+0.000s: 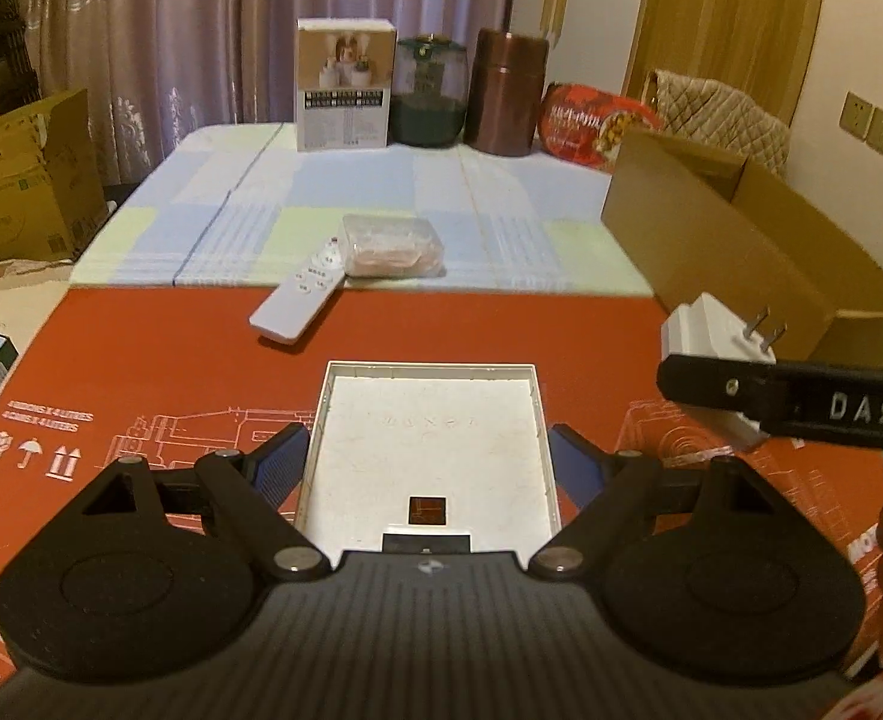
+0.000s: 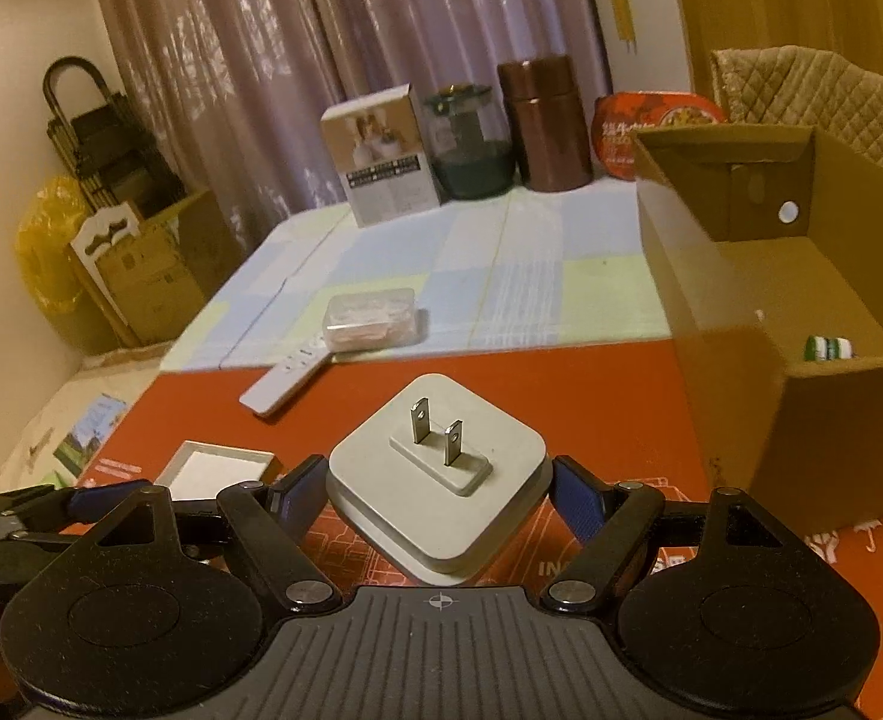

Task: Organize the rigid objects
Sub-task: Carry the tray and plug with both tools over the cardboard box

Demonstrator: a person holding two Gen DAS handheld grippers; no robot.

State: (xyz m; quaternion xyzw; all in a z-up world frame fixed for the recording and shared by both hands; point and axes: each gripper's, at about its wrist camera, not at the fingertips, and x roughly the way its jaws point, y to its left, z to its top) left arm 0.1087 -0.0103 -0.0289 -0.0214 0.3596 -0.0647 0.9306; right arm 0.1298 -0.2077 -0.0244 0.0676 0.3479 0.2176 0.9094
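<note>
Dim warm room: mauve curtains (image 1: 213, 30), wooden door (image 1: 735, 18), cream wall (image 2: 21, 30).

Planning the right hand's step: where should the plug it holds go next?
Probably swing the right tongs rightward over the open brown cardboard box and release: they grip the white square two-prong plug adapter, and the box already holds a small item.

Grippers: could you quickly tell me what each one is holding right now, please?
Left gripper: closed on the white tray.
Right gripper: closed on the plug adapter.
</note>
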